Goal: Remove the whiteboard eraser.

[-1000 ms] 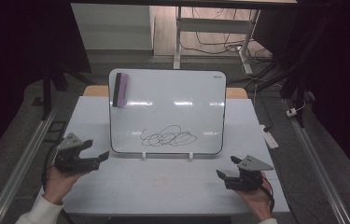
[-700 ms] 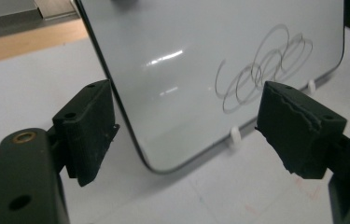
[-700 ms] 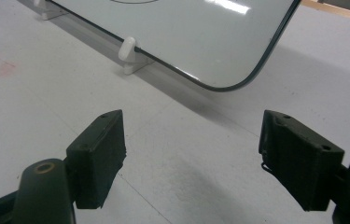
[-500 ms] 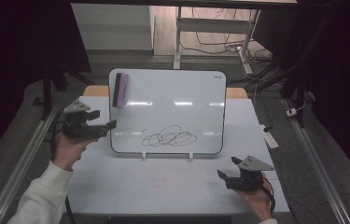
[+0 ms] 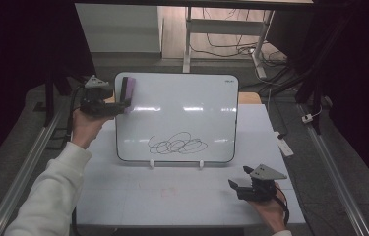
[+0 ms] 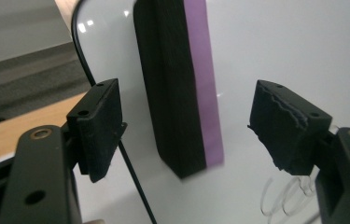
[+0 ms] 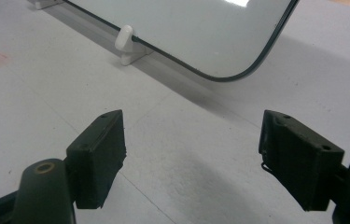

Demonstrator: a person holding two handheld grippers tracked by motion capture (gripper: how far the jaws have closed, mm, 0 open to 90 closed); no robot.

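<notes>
Reaching at the whiteboard's (image 5: 176,118) upper left corner, the left hand-held gripper (image 5: 118,105) has its jaws spread on either side of the eraser (image 5: 126,93), which sticks upright to the board face there. Left gripper view: eraser (image 6: 177,84) sits between the two jaws, black felt side toward the board edge, purple back toward the board's middle; neither jaw touches it, and the board's black rim runs just beside one jaw. High view can't settle contact; jaw tips look right at the eraser's lower end.

Right hand-held gripper (image 5: 241,184) rests low on the counter (image 5: 138,191) in front of the board's lower right corner, jaws spread, holding nothing. Right gripper view shows a white clip foot (image 7: 128,44) propping the board's bottom edge, plus bare counter between the jaws.

Black scribble (image 5: 178,144) sits on the board's lower middle, well below the eraser. White tag (image 5: 284,146) lies right of the board.
</notes>
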